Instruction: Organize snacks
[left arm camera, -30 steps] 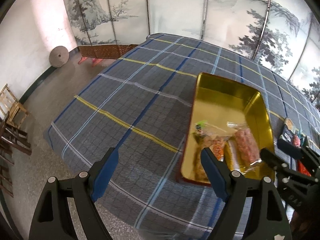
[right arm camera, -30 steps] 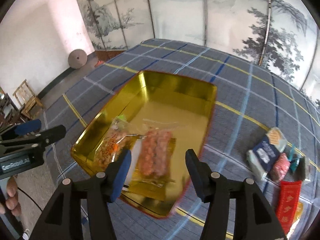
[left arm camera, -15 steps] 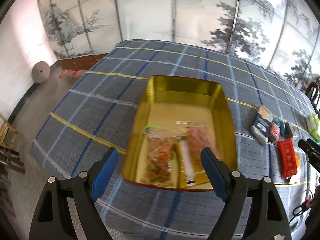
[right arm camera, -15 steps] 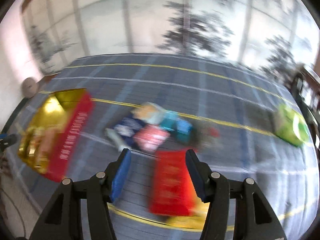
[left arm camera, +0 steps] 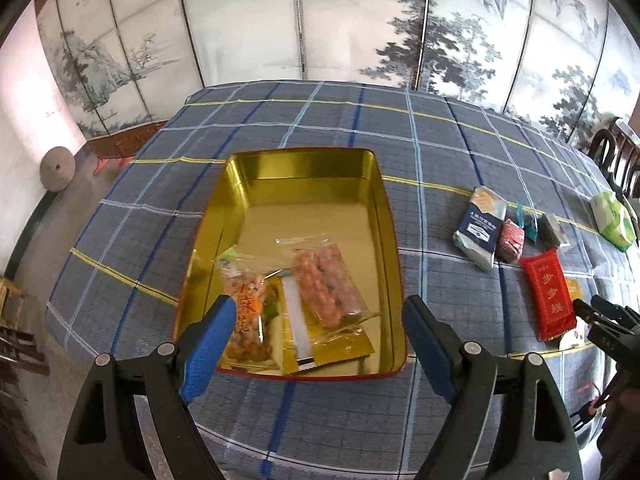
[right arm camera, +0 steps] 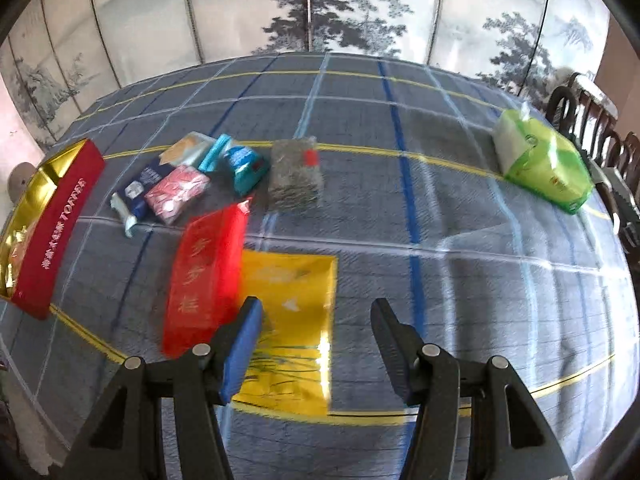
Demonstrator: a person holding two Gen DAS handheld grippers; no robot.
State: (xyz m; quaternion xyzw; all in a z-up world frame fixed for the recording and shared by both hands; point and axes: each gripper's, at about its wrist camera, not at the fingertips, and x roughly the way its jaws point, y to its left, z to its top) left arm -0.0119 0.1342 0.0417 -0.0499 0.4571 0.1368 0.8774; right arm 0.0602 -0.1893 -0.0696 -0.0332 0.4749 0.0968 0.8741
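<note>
A gold tin box (left arm camera: 304,168) with red outer walls (right arm camera: 52,240) sits on the checked tablecloth. It holds several snack packs, among them a clear pack of pink pieces (left arm camera: 326,280). My left gripper (left arm camera: 316,320) is open and empty over the tin's near edge. My right gripper (right arm camera: 316,320) is open and empty above a flat yellow packet (right arm camera: 292,304). A red packet (right arm camera: 208,272) lies just left of it. A navy pack (right arm camera: 142,188), a pink pack (right arm camera: 176,194), a teal pack (right arm camera: 244,166) and a dark pack (right arm camera: 294,176) lie beyond.
A green-and-white bag (right arm camera: 544,164) lies at the far right of the table. Dark wooden chairs (right arm camera: 600,128) stand past the right edge. A painted folding screen (left arm camera: 320,20) stands behind the table. The table's left edge drops to the floor (left arm camera: 24,280).
My right gripper has swung right, away from the tin to the loose snacks, and now hovers over the yellow packet. My left gripper's view has turned right to centre on the tin.
</note>
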